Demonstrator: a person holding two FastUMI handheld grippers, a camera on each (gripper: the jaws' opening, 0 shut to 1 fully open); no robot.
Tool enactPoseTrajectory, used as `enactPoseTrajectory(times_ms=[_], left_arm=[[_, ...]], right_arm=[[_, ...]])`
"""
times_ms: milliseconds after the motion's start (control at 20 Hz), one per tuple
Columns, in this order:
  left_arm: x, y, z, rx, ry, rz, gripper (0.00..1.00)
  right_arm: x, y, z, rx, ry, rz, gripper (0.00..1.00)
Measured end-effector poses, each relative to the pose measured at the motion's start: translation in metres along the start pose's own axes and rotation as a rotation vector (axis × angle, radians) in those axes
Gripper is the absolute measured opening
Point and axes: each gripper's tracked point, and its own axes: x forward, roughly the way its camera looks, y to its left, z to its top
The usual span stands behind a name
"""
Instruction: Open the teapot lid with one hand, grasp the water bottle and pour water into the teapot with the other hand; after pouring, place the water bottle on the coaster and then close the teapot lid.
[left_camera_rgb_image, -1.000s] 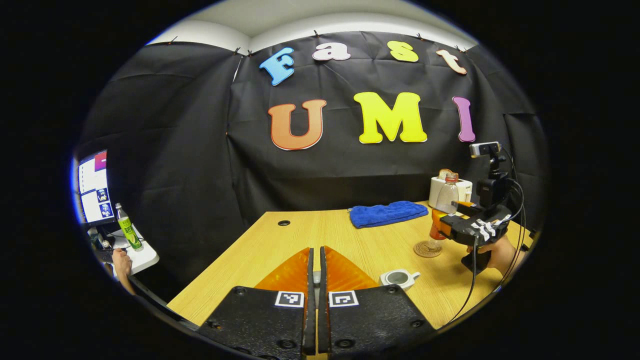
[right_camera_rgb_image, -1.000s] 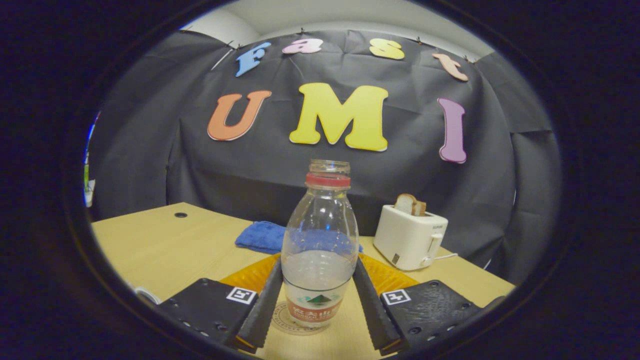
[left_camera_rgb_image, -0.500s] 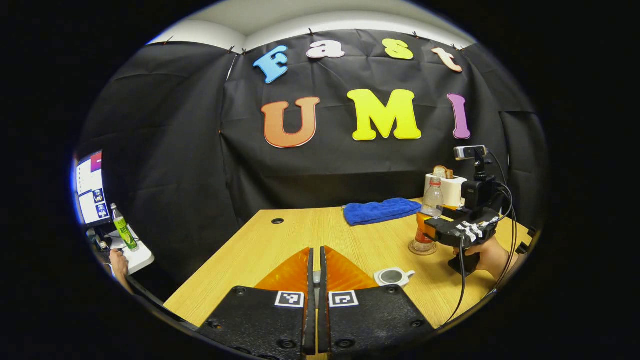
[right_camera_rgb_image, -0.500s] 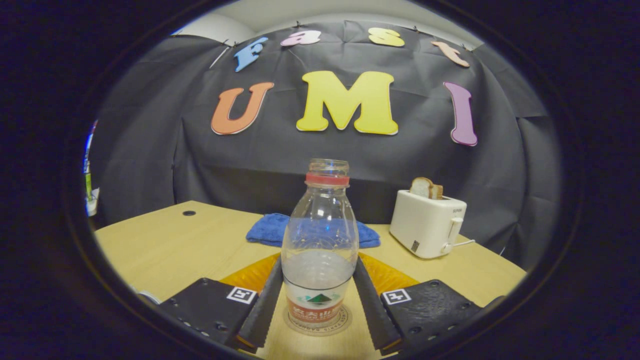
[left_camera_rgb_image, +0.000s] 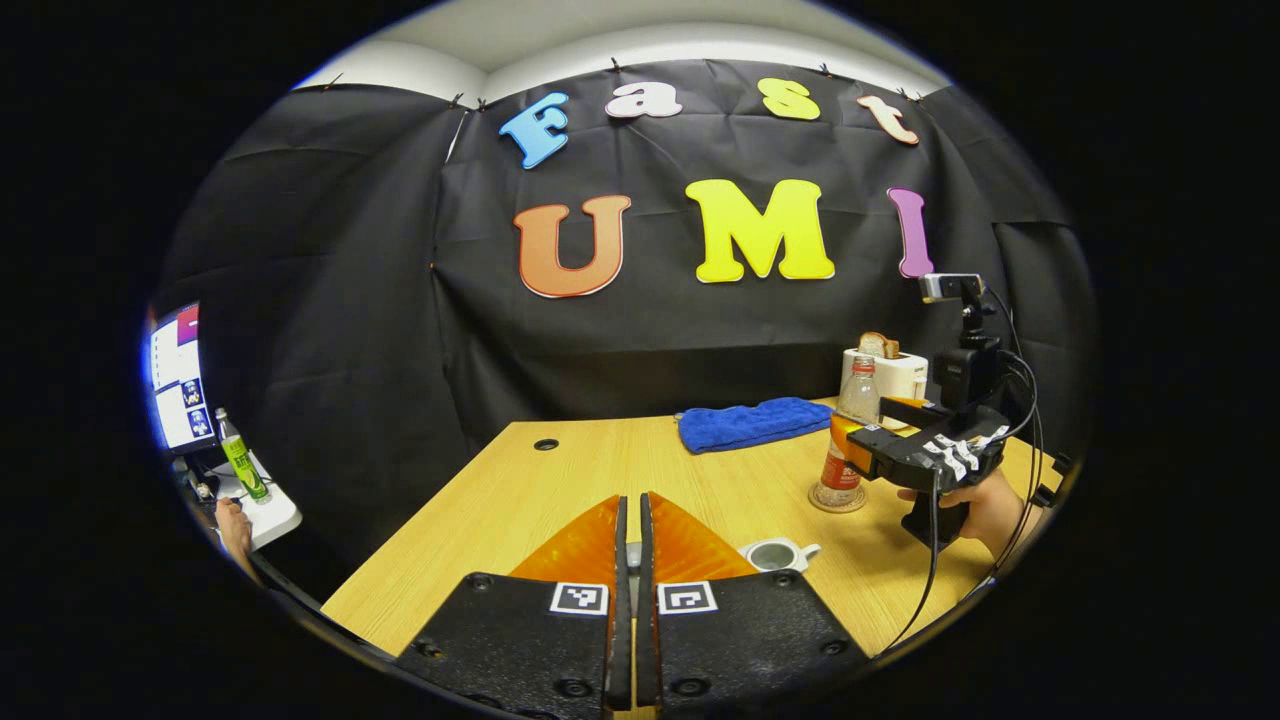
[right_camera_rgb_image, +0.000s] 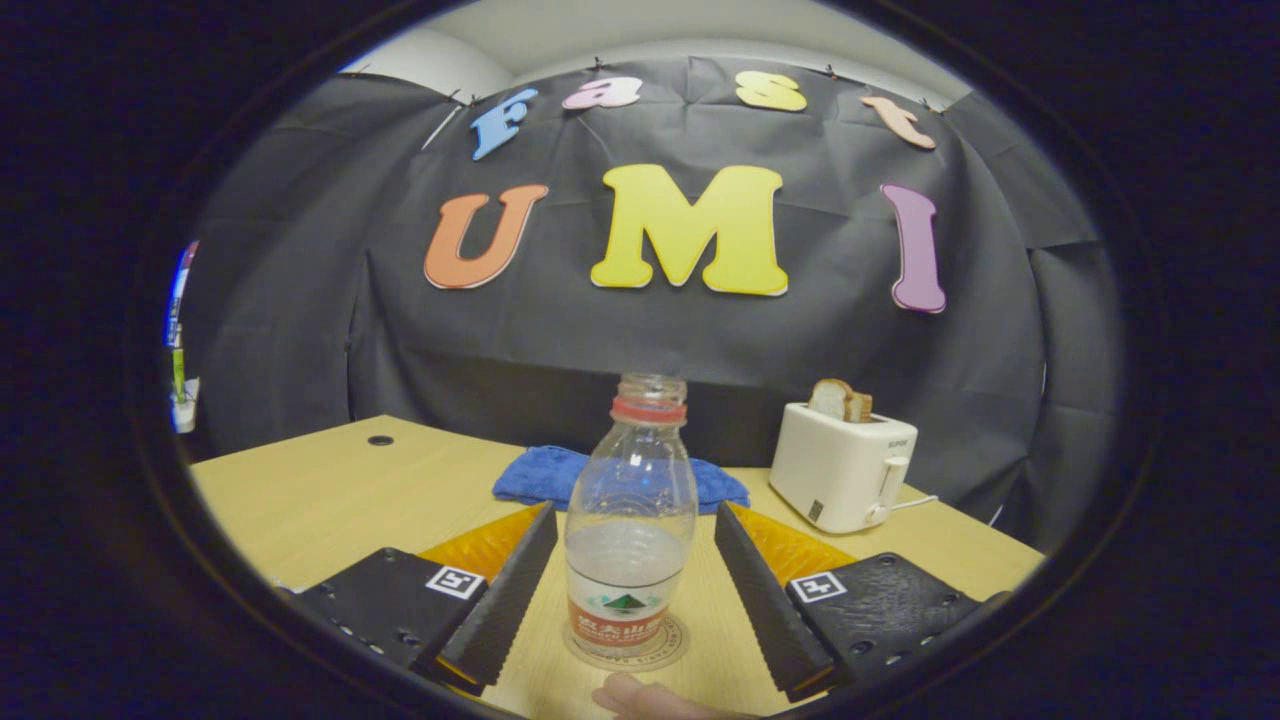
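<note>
The clear water bottle (right_camera_rgb_image: 628, 540), uncapped and partly filled, stands upright on the round coaster (right_camera_rgb_image: 625, 645). My right gripper (right_camera_rgb_image: 633, 512) is open, its fingers (right_camera_rgb_image: 500, 600) on either side of the bottle with a gap to it. In the left gripper view the bottle (left_camera_rgb_image: 850, 440), the coaster (left_camera_rgb_image: 838, 497) and the right gripper (left_camera_rgb_image: 880, 445) sit at the right. The small white teapot (left_camera_rgb_image: 775, 553) stands open on the table just right of my left gripper (left_camera_rgb_image: 628, 520). That gripper is shut on the teapot lid, of which a pale sliver shows between the fingers.
A blue cloth (right_camera_rgb_image: 620, 478) lies behind the bottle and a white toaster (right_camera_rgb_image: 840, 470) with bread stands at the back right. The wooden table (left_camera_rgb_image: 560, 490) has a cable hole (left_camera_rgb_image: 546, 444). A monitor (left_camera_rgb_image: 175, 375) and a green bottle (left_camera_rgb_image: 238, 468) are off to the left.
The right gripper brought the bottle down onto the coaster, then opened and let go of it. The left gripper stayed shut and hardly moved.
</note>
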Motion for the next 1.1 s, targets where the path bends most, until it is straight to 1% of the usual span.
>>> enactPoseTrajectory(times_ms=[100,150,200,250,350,400,450,550,650,800,850,900,1100], left_arm=[[0.006,-0.015,-0.004,-0.044,0.011,-0.045,0.04],[0.010,-0.027,-0.005,-0.071,0.011,-0.085,0.04],[0.015,-0.043,-0.008,-0.098,0.016,-0.135,0.05],[0.020,-0.057,-0.012,-0.117,0.022,-0.179,0.05],[0.027,-0.083,-0.021,-0.118,0.040,-0.250,0.05],[0.032,-0.088,-0.025,-0.113,0.042,-0.246,0.05],[0.039,-0.088,-0.029,-0.110,0.041,-0.230,0.04],[0.050,-0.090,-0.029,-0.127,0.015,-0.210,0.04],[0.058,-0.093,-0.029,-0.151,-0.017,-0.203,0.05],[0.065,-0.100,-0.032,-0.171,-0.048,-0.222,0.05],[0.070,-0.101,-0.035,-0.170,-0.053,-0.225,0.00],[0.073,-0.102,-0.039,-0.166,-0.056,-0.220,0.05],[0.086,-0.108,-0.055,-0.164,-0.031,-0.212,0.04]], right_arm=[[-0.017,-0.008,0.003,0.007,-0.001,0.002,0.95],[-0.027,-0.010,0.007,0.003,-0.009,0.009,0.95],[-0.038,-0.014,0.010,-0.007,-0.024,0.009,0.98],[-0.048,-0.018,0.013,-0.019,-0.045,0.007,0.95],[-0.070,-0.024,0.009,-0.050,-0.062,0.001,0.95],[-0.079,-0.029,0.006,-0.067,-0.059,0.000,0.95],[-0.087,-0.030,0.004,-0.076,-0.058,0.008,0.98],[-0.103,-0.037,-0.001,-0.076,-0.055,0.025,0.99],[-0.119,-0.049,-0.002,-0.063,-0.065,0.022,0.98],[-0.139,-0.066,0.001,-0.050,-0.089,0.011,0.98],[-0.147,-0.071,0.001,-0.059,-0.093,0.010,0.95],[-0.148,-0.078,0.007,-0.064,-0.096,0.007,0.95],[-0.171,-0.096,0.006,-0.093,-0.121,-0.015,0.95]])
